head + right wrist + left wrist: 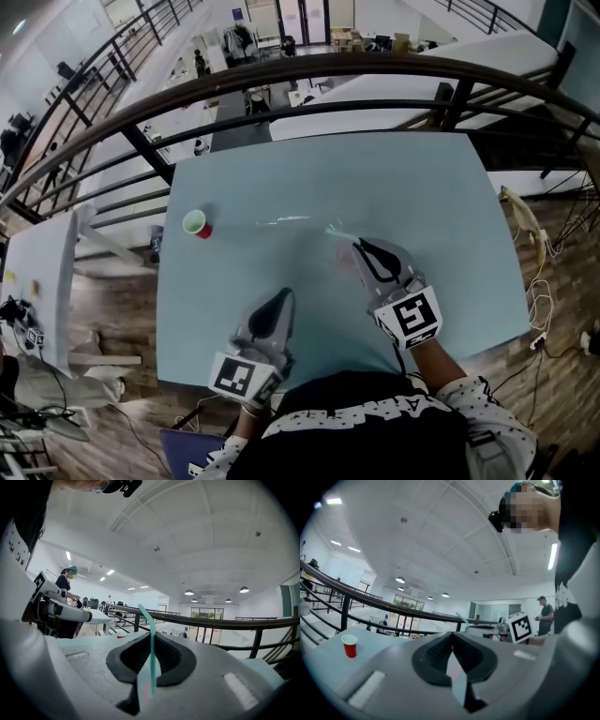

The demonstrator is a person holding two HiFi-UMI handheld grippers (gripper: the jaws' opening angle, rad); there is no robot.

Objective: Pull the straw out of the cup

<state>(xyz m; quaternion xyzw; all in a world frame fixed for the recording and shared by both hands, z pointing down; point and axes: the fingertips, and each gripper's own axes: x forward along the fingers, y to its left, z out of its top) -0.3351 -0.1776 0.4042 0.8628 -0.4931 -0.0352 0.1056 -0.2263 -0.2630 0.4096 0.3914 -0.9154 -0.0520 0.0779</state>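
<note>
A small red cup stands upright on the left part of the pale blue table, with no straw in it. The teal straw sticks out past the tips of my right gripper, well right of the cup. In the right gripper view the straw runs up between the jaws of the right gripper, which is shut on it. My left gripper hovers near the table's front edge, shut on nothing. Its own view shows the left gripper closed and the cup far to the left.
A clear glinting streak lies on the table between the cup and the straw. A dark curved railing runs behind the table's far edge, with a lower floor beyond. Cables lie on the floor to the right.
</note>
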